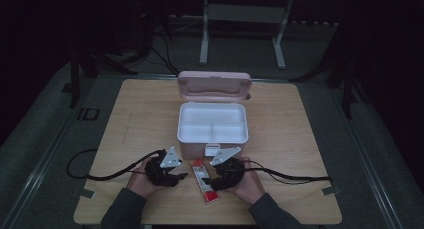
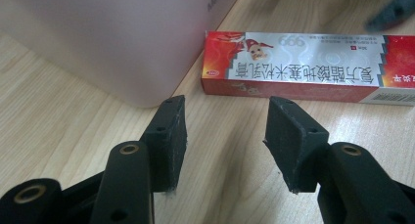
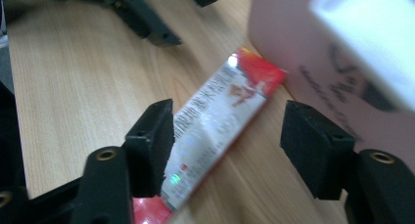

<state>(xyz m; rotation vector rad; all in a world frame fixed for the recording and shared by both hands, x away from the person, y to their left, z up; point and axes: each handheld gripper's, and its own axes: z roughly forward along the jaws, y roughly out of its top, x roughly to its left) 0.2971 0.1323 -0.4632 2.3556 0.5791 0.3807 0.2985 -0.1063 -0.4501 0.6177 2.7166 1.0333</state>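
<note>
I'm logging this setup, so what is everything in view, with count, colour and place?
box: 1, pink with a white inside, lid open, mid-table
carton: 1, red and silver, flat on the table in front of the box, between both grippers
table: 1, light wood
frame: 1, pale grey, on the floor behind the table
left gripper: 1, black, open, left of the carton
right gripper: 1, black, open, jaws either side of the carton
</note>
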